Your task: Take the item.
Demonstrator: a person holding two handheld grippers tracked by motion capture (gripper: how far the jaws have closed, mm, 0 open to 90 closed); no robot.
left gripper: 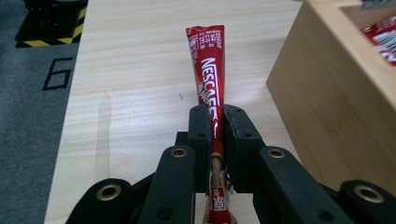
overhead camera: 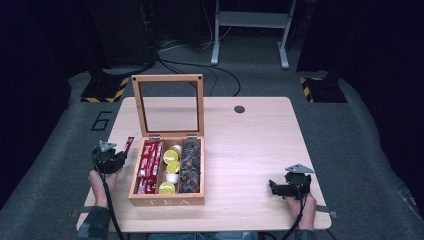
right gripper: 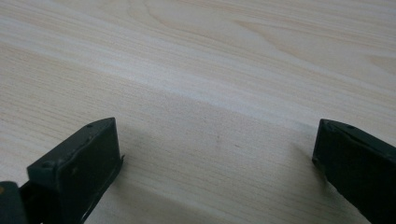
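A long red Nescafe stick sachet (left gripper: 208, 65) is pinched between the pads of my left gripper (left gripper: 215, 122), which is shut on it; the sachet points away over the wooden table. In the high view that sachet (overhead camera: 129, 145) sticks out from the left gripper (overhead camera: 119, 156), just left of the wooden tea box (overhead camera: 167, 200). The box stands with its glass lid (overhead camera: 168, 105) raised; inside lie more red sachets (overhead camera: 148, 165), yellow-topped pods (overhead camera: 171, 159) and dark items (overhead camera: 190, 165). My right gripper (right gripper: 215, 154) is open above bare tabletop, near the table's front right (overhead camera: 280, 187).
The tea box wall (left gripper: 336, 102) rises close on the right of the held sachet. The light wooden table (overhead camera: 250, 145) has a small round hole (overhead camera: 239, 109) at the back. Beyond it are dark floor, cables and a white frame's legs (overhead camera: 250, 30).
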